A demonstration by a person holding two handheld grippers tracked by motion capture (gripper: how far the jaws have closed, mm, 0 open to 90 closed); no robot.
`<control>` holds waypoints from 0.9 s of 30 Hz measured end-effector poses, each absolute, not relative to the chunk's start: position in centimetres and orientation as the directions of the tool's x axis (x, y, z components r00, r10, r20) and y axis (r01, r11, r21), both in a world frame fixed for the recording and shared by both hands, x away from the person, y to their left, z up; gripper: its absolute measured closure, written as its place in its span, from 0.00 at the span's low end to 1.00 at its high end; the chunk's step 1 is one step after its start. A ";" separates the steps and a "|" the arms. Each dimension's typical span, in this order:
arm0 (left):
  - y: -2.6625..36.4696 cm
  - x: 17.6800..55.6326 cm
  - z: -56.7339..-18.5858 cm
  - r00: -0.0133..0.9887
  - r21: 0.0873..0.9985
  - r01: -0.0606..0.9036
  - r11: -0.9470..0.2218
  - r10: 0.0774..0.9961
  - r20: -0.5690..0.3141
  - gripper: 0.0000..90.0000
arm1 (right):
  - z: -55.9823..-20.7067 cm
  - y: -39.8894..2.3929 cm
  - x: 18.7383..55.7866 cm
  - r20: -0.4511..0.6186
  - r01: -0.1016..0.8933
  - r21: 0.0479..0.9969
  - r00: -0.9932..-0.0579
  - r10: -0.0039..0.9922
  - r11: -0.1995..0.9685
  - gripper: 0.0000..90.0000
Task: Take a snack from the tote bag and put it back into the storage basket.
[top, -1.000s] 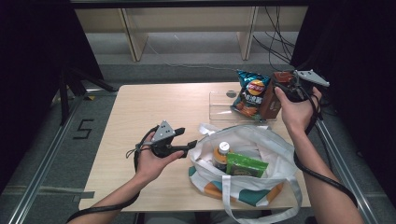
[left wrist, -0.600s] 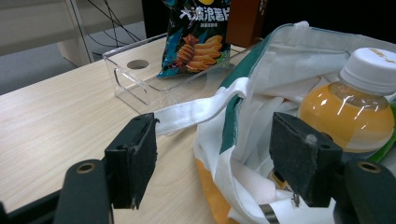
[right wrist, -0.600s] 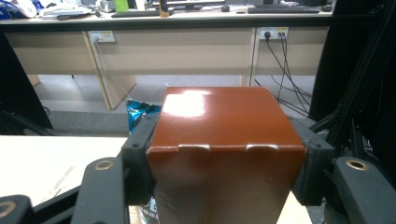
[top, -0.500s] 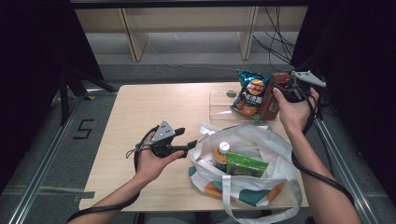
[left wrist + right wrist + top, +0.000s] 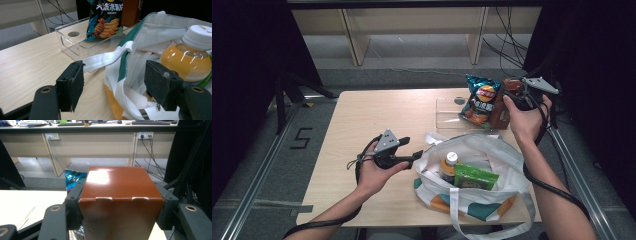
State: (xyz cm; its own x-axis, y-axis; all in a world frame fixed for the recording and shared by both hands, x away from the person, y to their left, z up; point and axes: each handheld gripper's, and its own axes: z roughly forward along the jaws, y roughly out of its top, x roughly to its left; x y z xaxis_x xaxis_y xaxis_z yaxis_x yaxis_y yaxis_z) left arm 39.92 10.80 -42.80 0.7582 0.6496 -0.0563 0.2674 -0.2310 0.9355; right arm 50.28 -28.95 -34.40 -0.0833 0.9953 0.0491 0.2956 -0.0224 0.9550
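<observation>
The glossy brown cardboard box (image 5: 120, 202), light, stiff but slippery, sits pinched across its side walls in my right gripper (image 5: 120, 206).

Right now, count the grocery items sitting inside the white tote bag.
2 visible in the white fabric tote bag: an orange-drink plastic bottle with a white cap toward its left, and a flat green snack packet lying right beside it. More may be hidden underneath.
</observation>
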 end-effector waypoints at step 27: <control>10.9 40.0 -42.8 0.761 0.938 0.261 -0.228 0.647 -0.054 0.35 | -35.6 -29.3 50.7 0.049 0.318 0.948 -0.083 0.995 -0.021 0.43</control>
State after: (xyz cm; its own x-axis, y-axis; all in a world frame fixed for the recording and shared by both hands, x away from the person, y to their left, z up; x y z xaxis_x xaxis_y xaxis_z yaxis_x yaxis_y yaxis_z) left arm 39.98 10.89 -42.76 0.7609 0.6466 -0.0544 0.2609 -0.2281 0.9380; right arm 50.66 -29.28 -35.56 -0.0831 0.9953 0.0495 0.3183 -0.0205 0.9478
